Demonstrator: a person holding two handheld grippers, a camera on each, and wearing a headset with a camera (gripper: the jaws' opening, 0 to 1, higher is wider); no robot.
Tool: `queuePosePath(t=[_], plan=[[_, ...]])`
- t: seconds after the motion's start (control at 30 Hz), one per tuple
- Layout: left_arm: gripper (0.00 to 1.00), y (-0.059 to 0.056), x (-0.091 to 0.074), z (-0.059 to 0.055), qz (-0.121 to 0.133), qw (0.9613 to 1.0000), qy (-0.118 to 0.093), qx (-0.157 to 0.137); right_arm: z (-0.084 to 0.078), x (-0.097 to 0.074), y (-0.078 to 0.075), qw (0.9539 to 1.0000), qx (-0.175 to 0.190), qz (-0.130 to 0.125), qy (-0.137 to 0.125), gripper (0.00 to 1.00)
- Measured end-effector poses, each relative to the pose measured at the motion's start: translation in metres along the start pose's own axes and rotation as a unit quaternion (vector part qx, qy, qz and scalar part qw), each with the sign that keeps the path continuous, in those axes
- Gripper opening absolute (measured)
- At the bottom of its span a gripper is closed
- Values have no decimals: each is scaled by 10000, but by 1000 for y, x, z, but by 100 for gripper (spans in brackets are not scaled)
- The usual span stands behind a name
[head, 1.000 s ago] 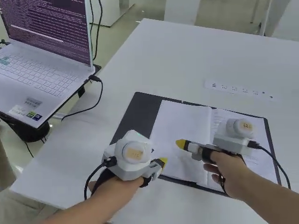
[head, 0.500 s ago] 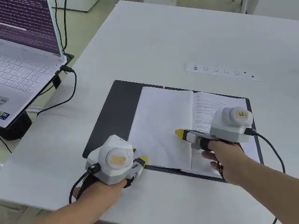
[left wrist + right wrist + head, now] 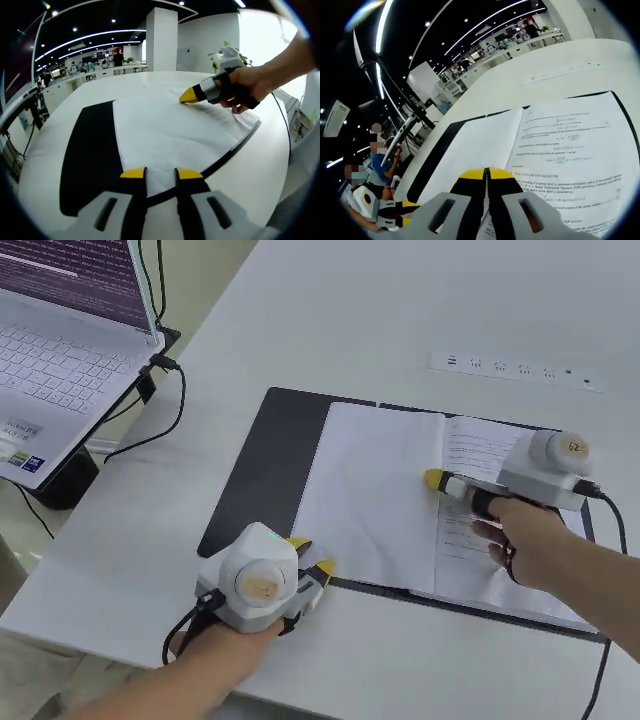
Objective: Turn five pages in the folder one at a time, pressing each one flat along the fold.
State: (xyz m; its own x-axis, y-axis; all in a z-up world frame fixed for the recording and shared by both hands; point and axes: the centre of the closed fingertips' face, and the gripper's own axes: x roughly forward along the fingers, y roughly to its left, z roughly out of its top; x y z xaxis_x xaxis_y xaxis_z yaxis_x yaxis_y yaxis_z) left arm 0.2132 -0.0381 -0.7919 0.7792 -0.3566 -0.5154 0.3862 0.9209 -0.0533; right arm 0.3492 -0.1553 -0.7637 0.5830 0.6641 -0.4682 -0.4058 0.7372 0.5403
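Note:
A black folder (image 3: pixel 268 464) lies open on the white table, a blank left page (image 3: pixel 370 495) and a printed right page (image 3: pixel 480 455) showing. My right gripper (image 3: pixel 436 480) is shut, its yellow tip down on the fold about halfway up the page; its own view has the jaws together over the fold (image 3: pixel 486 174). My left gripper (image 3: pixel 311 556) stands open at the folder's near edge, by the left page's lower corner, nothing between its jaws (image 3: pixel 161 173). The right gripper (image 3: pixel 189 95) also crosses the left gripper view.
An open laptop (image 3: pixel 60 350) on a stand sits at the far left, with a black cable (image 3: pixel 160 435) trailing toward the folder. A white power strip (image 3: pixel 515 371) lies beyond the folder. The table's near edge (image 3: pixel 130 645) runs just below my left hand.
The right gripper has slid along the fold away from me, toward the folder's top. The left gripper stays at the near edge. The head camera has shifted.

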Motion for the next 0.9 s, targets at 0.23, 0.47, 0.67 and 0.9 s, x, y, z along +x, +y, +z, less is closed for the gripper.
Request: queuePosePath(t=[0.23, 0.47, 0.67, 0.9], plan=[[21, 0, 0, 0, 6, 10000, -43, -32, 9, 5, 0, 9999, 102, 43, -31, 0], [21, 0, 1, 0, 33, 9999, -68, -76, 20, 13, -2, 9999, 124, 44, -32, 0], [21, -1, -1, 1, 36, 9999, -92, -102, 30, 24, -13, 9995, 289, 28, -92, 0], [21, -1, -1, 1, 42, 9999, -119, -117, 47, 46, -41, 9983, 490, -97, -302, 0]])
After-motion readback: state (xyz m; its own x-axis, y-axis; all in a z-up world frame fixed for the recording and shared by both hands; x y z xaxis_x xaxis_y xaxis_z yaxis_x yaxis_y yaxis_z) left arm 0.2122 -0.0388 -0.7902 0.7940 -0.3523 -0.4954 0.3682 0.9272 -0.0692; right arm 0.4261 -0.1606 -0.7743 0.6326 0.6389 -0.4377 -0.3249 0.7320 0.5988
